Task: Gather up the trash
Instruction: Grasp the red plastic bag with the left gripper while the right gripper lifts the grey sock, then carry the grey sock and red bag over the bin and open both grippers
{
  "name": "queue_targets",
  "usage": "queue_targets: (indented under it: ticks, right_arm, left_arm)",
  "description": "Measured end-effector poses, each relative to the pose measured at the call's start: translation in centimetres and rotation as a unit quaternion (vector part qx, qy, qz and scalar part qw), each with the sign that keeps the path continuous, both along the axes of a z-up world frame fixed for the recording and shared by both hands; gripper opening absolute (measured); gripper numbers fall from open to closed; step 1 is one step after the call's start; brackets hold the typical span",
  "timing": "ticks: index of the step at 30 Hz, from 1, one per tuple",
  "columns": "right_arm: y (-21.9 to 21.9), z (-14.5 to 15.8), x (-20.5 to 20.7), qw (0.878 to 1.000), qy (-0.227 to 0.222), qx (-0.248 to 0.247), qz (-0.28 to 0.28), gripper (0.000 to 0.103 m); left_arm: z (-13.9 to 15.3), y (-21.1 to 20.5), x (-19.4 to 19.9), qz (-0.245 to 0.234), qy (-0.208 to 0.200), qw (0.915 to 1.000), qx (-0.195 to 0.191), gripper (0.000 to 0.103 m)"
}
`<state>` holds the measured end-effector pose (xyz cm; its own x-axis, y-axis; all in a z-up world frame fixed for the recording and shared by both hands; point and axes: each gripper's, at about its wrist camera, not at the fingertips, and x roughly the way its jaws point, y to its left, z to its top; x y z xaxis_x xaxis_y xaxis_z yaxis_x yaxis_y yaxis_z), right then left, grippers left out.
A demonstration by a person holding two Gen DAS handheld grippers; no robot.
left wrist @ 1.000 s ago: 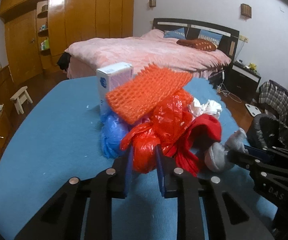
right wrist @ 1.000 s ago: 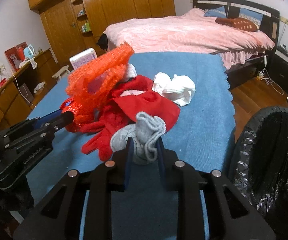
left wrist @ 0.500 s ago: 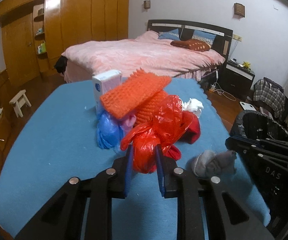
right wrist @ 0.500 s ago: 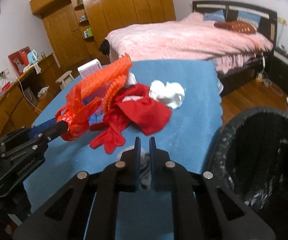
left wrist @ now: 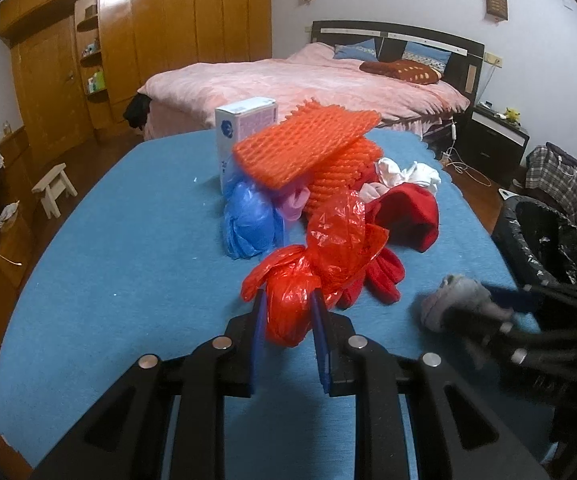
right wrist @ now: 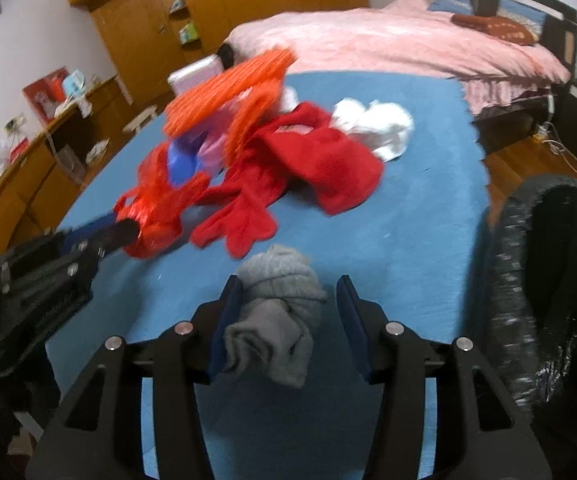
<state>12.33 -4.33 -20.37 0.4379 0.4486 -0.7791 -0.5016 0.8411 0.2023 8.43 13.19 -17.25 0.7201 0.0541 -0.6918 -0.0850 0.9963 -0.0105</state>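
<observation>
The left gripper is clamped on a crumpled red plastic bag, its blue pads pressing both sides of the bag's lower bunch. At 3 o'clock from it in the left wrist view, the right gripper has its jaws opening; a wadded grey knit sock sits between them on the blue cloth-covered table, touching the left pad and clear of the right one. At 3 o'clock from the sock in the right wrist view stands a round bin lined with a black plastic bag, just beside the table edge.

Further on, at 12 o'clock from the red bag, lies a pile: a red fleece garment, a balled blue plastic bag, a bit of pink cloth and orange foam netting sheets laid on top. At 11 o'clock a white and lilac carton stands upright behind the netting; at 1 o'clock sits a crumpled white cloth.

Beyond the table are a pink-covered bed and wooden wardrobes.
</observation>
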Motion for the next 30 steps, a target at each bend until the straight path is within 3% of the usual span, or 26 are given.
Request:
queue_targets:
  ticks: [5,12,19,23,30]
  right_arm:
    - [-0.2,0.9,-0.5,1.0,-0.021,-0.001,0.004,0.035]
    - [-3.2,5.4,-0.8,0.996,-0.075,0.024,-0.036,0.035]
    - [-10.5,8.7,-1.6,0.984,-0.12,0.03,-0.127,0.035]
    - [-14.0,9.1,-2.3,0.975,-0.137,0.003,-0.174,0.035]
    - [-19.4,9.1,-2.9,0.961,-0.143,0.0,-0.237,0.035]
  left_arm:
    - [-0.1,0.5,-0.2,0.002,-0.001,1.0,-0.001,0.022]
    - [2.0,-0.8,-0.4,-0.015,-0.023,0.9996,-0.005,0.022]
    - [4.6,-5.0,-0.2,-0.068,-0.05,0.9964,-0.011,0.022]
    - [5.7,-8.4,0.3,-0.107,-0.057,0.9923,-0.022,0.022]
    - [7.1,-14.4,0.9,-0.173,-0.075,0.9814,-0.035,0.022]
